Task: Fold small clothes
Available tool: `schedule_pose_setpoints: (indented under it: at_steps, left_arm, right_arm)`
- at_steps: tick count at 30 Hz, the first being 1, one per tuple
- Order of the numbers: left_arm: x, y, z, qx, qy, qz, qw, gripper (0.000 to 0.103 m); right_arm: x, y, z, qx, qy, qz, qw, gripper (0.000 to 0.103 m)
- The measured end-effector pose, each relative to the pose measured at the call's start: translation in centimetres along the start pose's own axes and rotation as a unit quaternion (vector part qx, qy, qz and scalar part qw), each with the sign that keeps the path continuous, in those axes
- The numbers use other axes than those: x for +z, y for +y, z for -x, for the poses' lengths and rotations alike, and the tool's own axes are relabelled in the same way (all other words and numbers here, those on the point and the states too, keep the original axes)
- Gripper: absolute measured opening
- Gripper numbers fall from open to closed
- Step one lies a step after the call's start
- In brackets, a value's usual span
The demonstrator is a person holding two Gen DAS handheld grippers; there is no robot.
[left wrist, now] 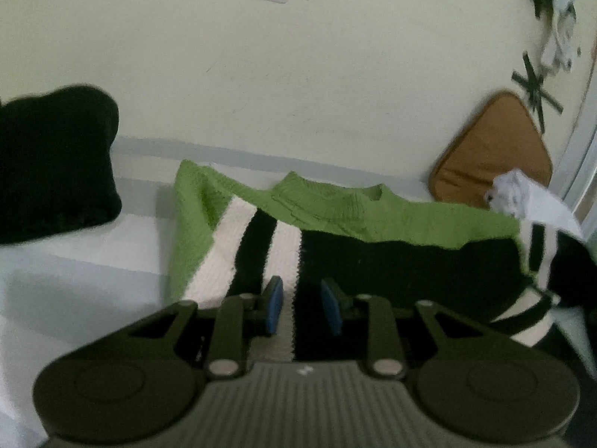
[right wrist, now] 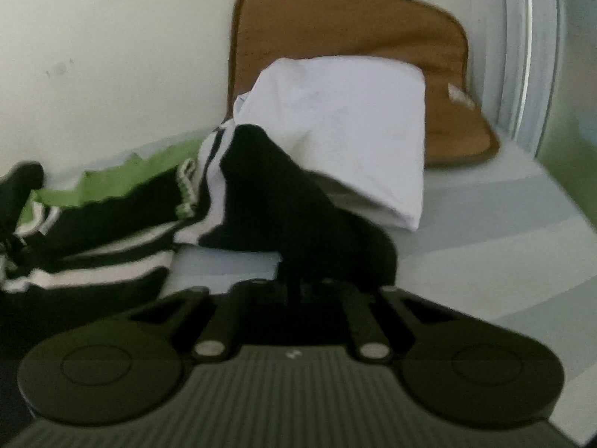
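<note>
While the green, black and white striped knitted sweater (left wrist: 335,224) lies spread on the pale grey bed surface (left wrist: 74,261) along its wall-side edge, the left gripper (left wrist: 303,306) hovers over its striped part, blue pads (left wrist: 275,300) slightly apart and gripping nothing. The right gripper (right wrist: 296,291) is clamped on a black sleeve (right wrist: 298,201), lifted beside a folded white cloth (right wrist: 347,130) and brown cushion (right wrist: 335,22).

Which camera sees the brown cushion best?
The right wrist view. There the brown cushion fills the upper middle, leaning on the wall, with a white cloth covering its lower part. The left wrist view shows it only small, at the right edge.
</note>
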State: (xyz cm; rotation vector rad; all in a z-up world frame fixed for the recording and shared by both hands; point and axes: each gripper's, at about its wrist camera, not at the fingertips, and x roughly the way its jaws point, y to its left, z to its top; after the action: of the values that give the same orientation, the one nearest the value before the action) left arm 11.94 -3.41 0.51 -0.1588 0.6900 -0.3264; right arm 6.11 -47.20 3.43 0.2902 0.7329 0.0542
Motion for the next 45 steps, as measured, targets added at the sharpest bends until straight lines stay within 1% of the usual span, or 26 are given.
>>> schedule_pose_setpoints:
  at_steps: [2,4,6,8,11,15,17,18,19,21,23,26,29,30,31,33,34,35,36,37,38,40,41,43,44,45]
  left_arm:
    - [0.1,1.4,0.6,-0.029,-0.004,0.035,0.9989,0.027]
    - [0.3,2.9,1.2,-0.047,-0.020,0.073,0.9960,0.030]
    - [0.6,4.2,1.1,-0.038,-0.024,0.102,0.9938,0.031]
    - [0.8,5.6,0.7,-0.047,-0.012,0.140,0.9890,0.029]
    - [0.8,6.5,0.9,-0.069,-0.021,0.164,0.9838,0.030]
    - [1.0,7.9,1.9,-0.092,-0.051,0.185,0.9771,0.032]
    - [1.1,8.6,2.1,-0.097,-0.058,0.198,0.9737,0.035]
    - [1.1,9.0,2.2,-0.100,-0.060,0.203,0.9722,0.036]
    - [1.2,9.4,2.1,-0.104,-0.061,0.211,0.9700,0.037]
    - [1.2,9.8,2.1,-0.113,-0.060,0.220,0.9670,0.037]
    - [1.3,9.7,2.2,-0.122,-0.060,0.221,0.9657,0.038]
    - [1.5,8.9,2.0,-0.128,-0.057,0.205,0.9687,0.041]
    - [1.2,7.9,1.8,-0.127,-0.045,0.181,0.9742,0.041]
    - [1.2,7.5,1.7,-0.125,-0.040,0.173,0.9762,0.041]
    - [1.1,7.3,1.8,-0.123,-0.038,0.166,0.9778,0.041]
    - [0.9,6.9,1.7,-0.113,-0.035,0.148,0.9818,0.041]
    - [0.8,6.7,1.5,-0.106,-0.033,0.141,0.9837,0.039]
    - [0.7,6.4,1.2,-0.093,-0.028,0.132,0.9864,0.037]
    - [0.6,6.2,0.7,-0.079,-0.021,0.123,0.9890,0.034]
    - [0.6,6.0,0.4,-0.068,-0.012,0.115,0.9909,0.023]
    - [0.5,5.9,0.1,-0.062,-0.004,0.113,0.9916,0.020]
    - [0.5,6.2,0.1,-0.069,-0.009,0.120,0.9904,0.020]
    - [0.4,6.5,0.1,-0.071,-0.008,0.126,0.9895,0.020]
    - [0.4,7.1,0.1,-0.081,-0.006,0.142,0.9865,0.022]
    - [0.4,7.5,0.1,-0.088,-0.003,0.151,0.9846,0.023]
    - [0.4,7.7,0.2,-0.093,-0.001,0.156,0.9833,0.025]
  right_arm:
    - [0.9,0.3,2.0,0.038,-0.011,-0.016,0.999,0.006]
    - [2.1,0.9,4.6,0.100,-0.024,-0.045,0.994,0.006]
    - [3.7,2.2,6.2,0.157,-0.031,-0.067,0.985,0.006]
    - [5.4,4.6,6.6,0.204,-0.028,-0.072,0.976,0.006]
    - [7.6,9.6,5.0,0.260,-0.001,-0.062,0.964,0.006]
    - [9.2,16.7,0.1,0.317,0.053,-0.066,0.945,0.007]
    - [9.4,20.0,-2.8,0.331,0.065,-0.068,0.939,0.020]
    - [9.5,21.6,-4.3,0.328,0.075,-0.052,0.940,0.042]
    - [9.6,23.1,-5.8,0.315,0.092,-0.026,0.944,0.057]
    - [9.7,24.1,-7.0,0.275,0.087,-0.002,0.958,0.056]
    - [10.0,23.5,-6.3,0.261,0.048,0.029,0.964,0.055]
    - [10.1,20.6,-5.0,0.191,-0.012,0.071,0.979,0.057]
    - [9.2,17.3,-5.4,0.111,-0.029,0.092,0.989,0.069]
    - [8.8,16.2,-5.8,0.090,-0.026,0.091,0.991,0.076]
    - [8.3,15.1,-6.3,0.076,-0.020,0.086,0.993,0.077]
    - [7.1,13.2,-7.5,0.064,-0.004,0.068,0.996,0.079]
    - [6.4,12.4,-8.1,0.064,0.006,0.062,0.996,0.078]
    - [5.6,12.2,-8.9,0.069,0.016,0.060,0.996,0.071]
    - [4.9,11.7,-9.4,0.072,0.023,0.060,0.995,0.024]
    - [4.4,11.2,-10.0,0.079,0.029,0.058,0.995,0.023]
    - [4.0,10.9,-10.2,0.075,0.015,0.051,0.996,0.023]
    - [3.9,10.6,-10.0,0.075,0.005,0.041,0.996,0.024]
    - [3.9,11.1,-9.8,0.069,0.004,0.055,0.996,0.026]
    - [4.0,12.3,-8.5,0.040,-0.014,0.101,0.994,0.041]
    - [4.0,12.9,-7.7,0.021,-0.034,0.120,0.992,0.044]
    - [4.0,13.2,-6.6,0.014,-0.054,0.136,0.989,0.051]
